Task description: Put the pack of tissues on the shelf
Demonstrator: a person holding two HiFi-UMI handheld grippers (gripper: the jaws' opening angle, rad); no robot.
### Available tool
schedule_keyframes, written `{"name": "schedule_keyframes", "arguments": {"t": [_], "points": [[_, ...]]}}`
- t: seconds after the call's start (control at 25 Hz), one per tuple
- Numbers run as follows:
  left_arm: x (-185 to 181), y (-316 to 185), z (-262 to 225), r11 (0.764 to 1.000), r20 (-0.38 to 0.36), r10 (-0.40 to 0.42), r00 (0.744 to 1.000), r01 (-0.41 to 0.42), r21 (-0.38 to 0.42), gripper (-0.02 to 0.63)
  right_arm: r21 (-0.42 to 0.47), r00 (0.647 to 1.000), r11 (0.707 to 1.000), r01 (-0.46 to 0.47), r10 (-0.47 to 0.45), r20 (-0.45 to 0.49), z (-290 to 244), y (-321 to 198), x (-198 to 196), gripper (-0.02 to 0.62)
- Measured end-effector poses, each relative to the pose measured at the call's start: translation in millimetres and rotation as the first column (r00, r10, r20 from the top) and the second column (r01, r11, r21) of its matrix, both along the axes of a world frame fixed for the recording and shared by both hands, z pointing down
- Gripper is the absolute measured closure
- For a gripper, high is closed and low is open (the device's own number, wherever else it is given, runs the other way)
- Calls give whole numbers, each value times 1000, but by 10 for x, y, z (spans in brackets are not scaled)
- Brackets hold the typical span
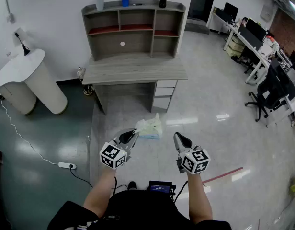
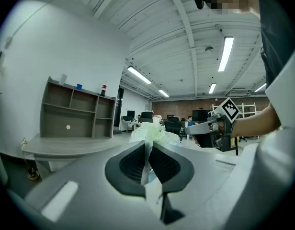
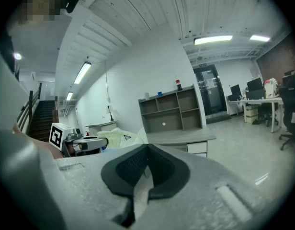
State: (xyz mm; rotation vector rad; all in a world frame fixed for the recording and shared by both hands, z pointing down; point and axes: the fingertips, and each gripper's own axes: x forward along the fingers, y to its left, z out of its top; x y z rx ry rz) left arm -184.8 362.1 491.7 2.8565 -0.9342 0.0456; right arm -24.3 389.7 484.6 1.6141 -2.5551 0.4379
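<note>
No legible words, numbers or brand names in any view. Black-and-white square marker (image 1: 109,153) on cube of left gripper (image 1: 132,135), lower centre-left of head view; same kind on cube of right gripper (image 1: 179,139), lower centre-right: coded patterns, no letters. Dark triangular mark on pack of tissues (image 3: 114,139), left of centre in right gripper view: too small to read. Lit small screen (image 1: 161,188), bottom centre of head view: blue glow, illegible.

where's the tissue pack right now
In the head view the pack of tissues hangs just left of centre, pinched by its wrapper in the left gripper, in front of the desk and beside the right gripper.
</note>
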Motion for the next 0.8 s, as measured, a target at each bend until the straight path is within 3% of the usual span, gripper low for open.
{"name": "schedule_keyframes", "arguments": {"t": [0.8], "points": [[28,82,-77,1000,-15,6,1000,-6,1,593,8,1000,1000,-3,3,26,-30,102,0,597]]}}
